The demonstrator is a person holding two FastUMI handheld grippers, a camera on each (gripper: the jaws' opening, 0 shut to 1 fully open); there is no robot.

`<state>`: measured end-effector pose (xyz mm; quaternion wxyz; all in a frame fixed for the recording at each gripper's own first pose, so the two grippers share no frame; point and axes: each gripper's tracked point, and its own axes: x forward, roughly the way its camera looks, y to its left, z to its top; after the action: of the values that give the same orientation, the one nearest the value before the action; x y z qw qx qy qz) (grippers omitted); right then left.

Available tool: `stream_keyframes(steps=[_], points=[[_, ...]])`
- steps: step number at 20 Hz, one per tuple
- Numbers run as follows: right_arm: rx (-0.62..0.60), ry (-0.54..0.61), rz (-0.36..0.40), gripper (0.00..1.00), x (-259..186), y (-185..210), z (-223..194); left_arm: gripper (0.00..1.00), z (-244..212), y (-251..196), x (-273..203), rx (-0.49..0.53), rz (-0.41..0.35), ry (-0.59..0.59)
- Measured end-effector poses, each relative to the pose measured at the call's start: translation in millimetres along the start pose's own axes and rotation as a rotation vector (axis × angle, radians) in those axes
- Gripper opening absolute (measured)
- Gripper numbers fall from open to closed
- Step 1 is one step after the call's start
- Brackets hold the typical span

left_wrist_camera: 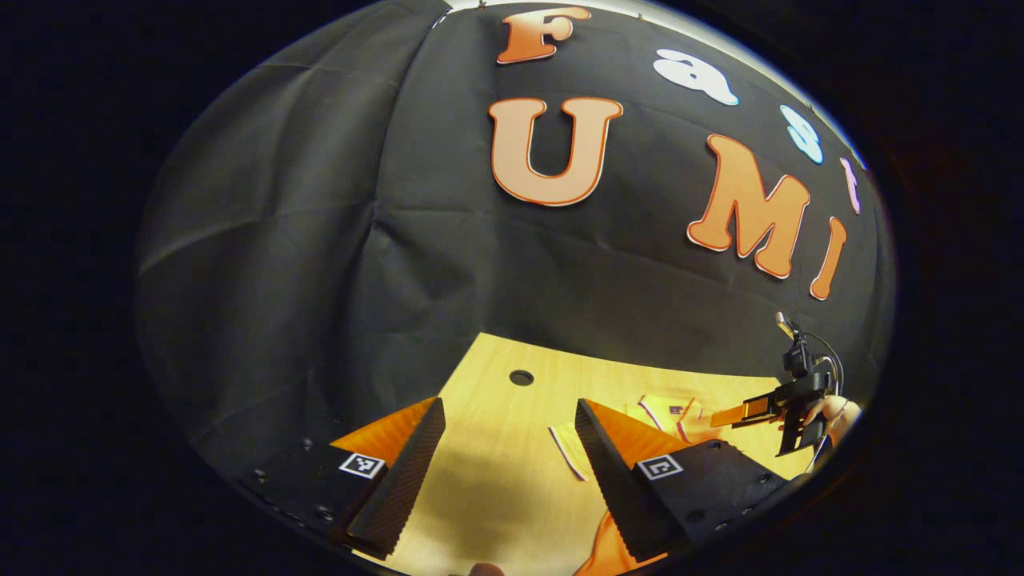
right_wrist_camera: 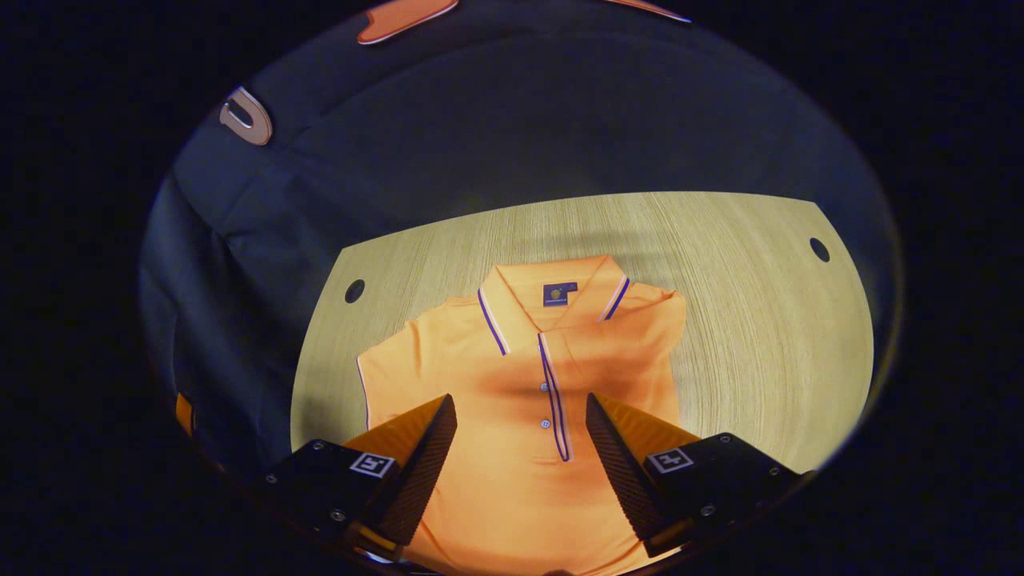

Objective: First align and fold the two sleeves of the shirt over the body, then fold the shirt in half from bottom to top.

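Orange short-sleeved polo shirt with purple-and-white trim (right_wrist_camera: 512,376) lies flat, collar far side, on pale wood-grain worktop (right_wrist_camera: 760,320). Right gripper (right_wrist_camera: 520,448) hovers above shirt's placket, jaws apart, holding nothing. Left gripper (left_wrist_camera: 508,456) over worktop near shirt's edge, jaws spread, empty. Round hole in worktop (left_wrist_camera: 521,378) beyond it.

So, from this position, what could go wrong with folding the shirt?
1. The shirt looks to have one sleeve already tucked in and the other still spread; a careless grab might undo the tucked one.
2. The right gripper hangs open above the buttoned placket; pinching there would probably bunch the front.
3. The left gripper is open over bare table and may be late.
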<state>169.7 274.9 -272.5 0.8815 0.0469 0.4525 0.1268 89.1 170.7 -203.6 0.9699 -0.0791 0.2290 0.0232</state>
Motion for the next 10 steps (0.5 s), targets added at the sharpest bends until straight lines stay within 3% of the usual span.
stream_keyframes(steps=[6,10], points=[[-0.014,-0.065,0.003,0.98,-41.3,-21.9,17.0,0.98,-26.3,-29.8,53.2,-0.008,-0.017,0.133],[-0.038,-0.126,-0.034,0.99,-66.4,-47.3,29.2,0.96,-44.4,-60.9,86.1,-0.048,-0.06,0.237]])
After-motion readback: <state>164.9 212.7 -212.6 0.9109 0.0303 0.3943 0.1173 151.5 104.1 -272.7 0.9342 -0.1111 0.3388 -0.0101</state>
